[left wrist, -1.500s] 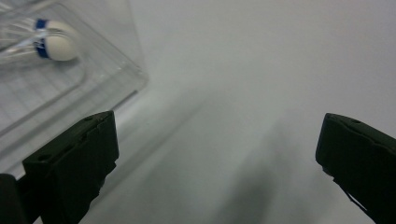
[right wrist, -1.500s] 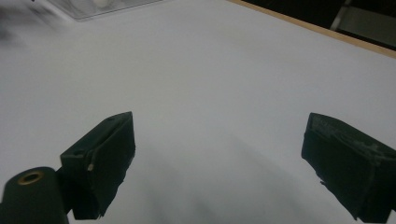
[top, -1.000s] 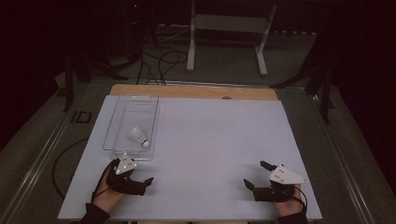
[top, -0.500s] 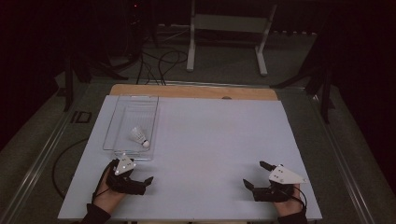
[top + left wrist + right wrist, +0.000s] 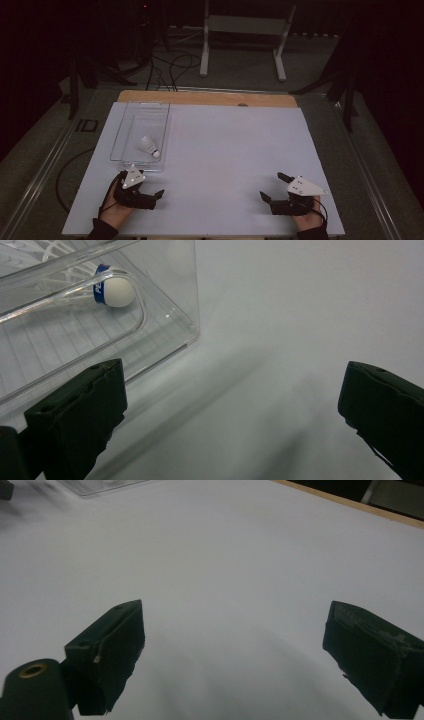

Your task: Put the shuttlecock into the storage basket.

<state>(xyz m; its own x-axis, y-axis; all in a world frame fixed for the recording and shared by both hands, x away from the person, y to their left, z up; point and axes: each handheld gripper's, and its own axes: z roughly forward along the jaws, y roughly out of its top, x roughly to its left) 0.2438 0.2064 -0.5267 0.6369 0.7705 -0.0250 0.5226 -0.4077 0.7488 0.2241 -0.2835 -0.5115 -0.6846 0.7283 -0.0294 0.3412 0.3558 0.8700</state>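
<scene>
Left gripper (image 5: pixel 150 187) rests on the white table (image 5: pixel 230 150) at the near left edge, just in front of the clear tray (image 5: pixel 126 131). Its jaws stand wide apart with nothing between them; in the left gripper view one jaw sits close beside the tray's near corner (image 5: pixel 192 337). The shuttlecock (image 5: pixel 149 146) lies on its side inside the tray, toward the near end, cork tip (image 5: pixel 119 291) pointing at the near right corner. The tray's near wall stands between the left gripper and the shuttlecock.

Right gripper (image 5: pixel 272 187) rests at the near right edge, well apart from the tray. Its jaws are also wide apart, over bare table surface (image 5: pixel 225 580).

A wooden strip (image 5: pixel 210 98) runs along the table's far edge. Cables (image 5: pixel 165 67) and a stand (image 5: pixel 245 30) are on the floor beyond.
</scene>
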